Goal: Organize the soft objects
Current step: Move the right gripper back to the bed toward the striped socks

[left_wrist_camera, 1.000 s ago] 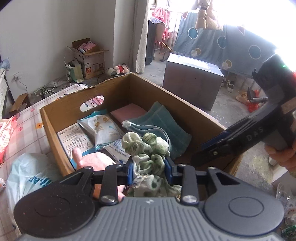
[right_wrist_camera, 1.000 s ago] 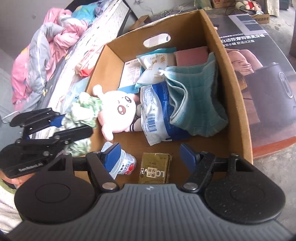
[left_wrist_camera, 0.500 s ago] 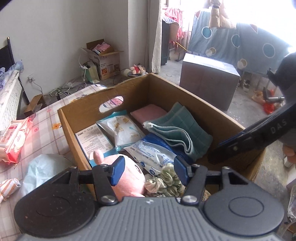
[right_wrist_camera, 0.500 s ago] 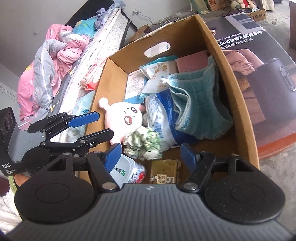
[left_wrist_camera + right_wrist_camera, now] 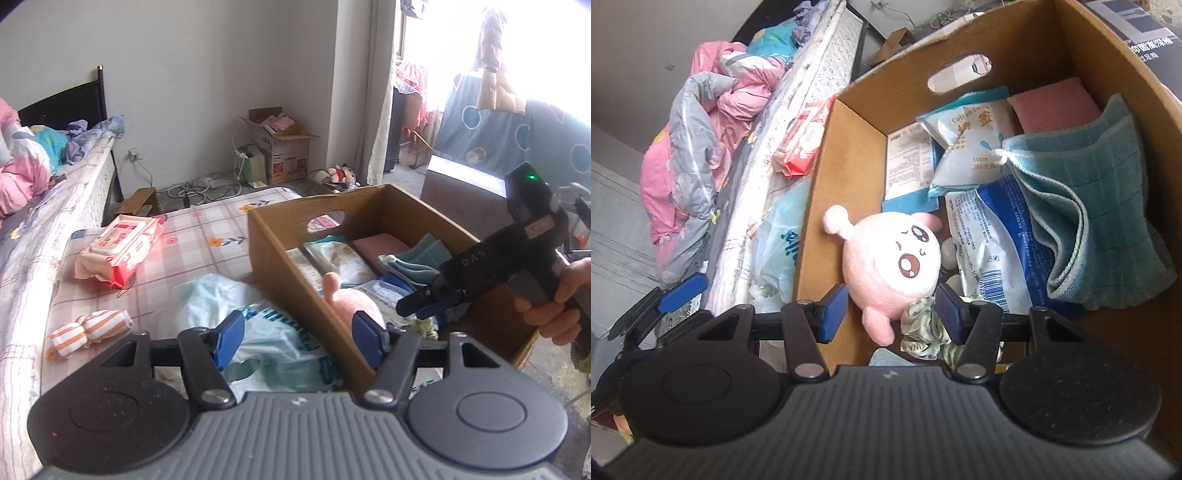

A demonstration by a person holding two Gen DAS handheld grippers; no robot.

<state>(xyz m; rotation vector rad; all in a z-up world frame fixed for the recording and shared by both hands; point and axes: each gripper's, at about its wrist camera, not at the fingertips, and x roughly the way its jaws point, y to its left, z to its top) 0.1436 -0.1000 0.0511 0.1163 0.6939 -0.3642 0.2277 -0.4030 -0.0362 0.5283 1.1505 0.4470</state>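
Observation:
A cardboard box (image 5: 846, 177) on the bed holds a pink plush toy (image 5: 890, 262), a green floral cloth (image 5: 923, 332), a teal towel (image 5: 1108, 206) and several packets. My right gripper (image 5: 890, 314) reaches into the box with its jaws closing. The plush's lower body sits between the pads, and I see no pad pressing on it. The green cloth lies loose beside the right pad. My left gripper (image 5: 298, 341) hangs over the box's near wall (image 5: 295, 295) and a pale blue bag (image 5: 221, 302). Its jaws are opening and hold nothing. The right gripper (image 5: 428, 302) shows there too, held by a hand (image 5: 554, 299).
On the checked bed sheet lie a red wipes pack (image 5: 118, 251) and an orange striped cloth (image 5: 88, 328). Pink and grey bedding (image 5: 698, 147) is piled at the head of the bed. An open carton (image 5: 280, 147) stands on the floor by the wall.
My left gripper let the green floral cloth drop into the box, opened and swung back left over the bag. My right gripper pushed down onto the pink plush and its jaws narrowed.

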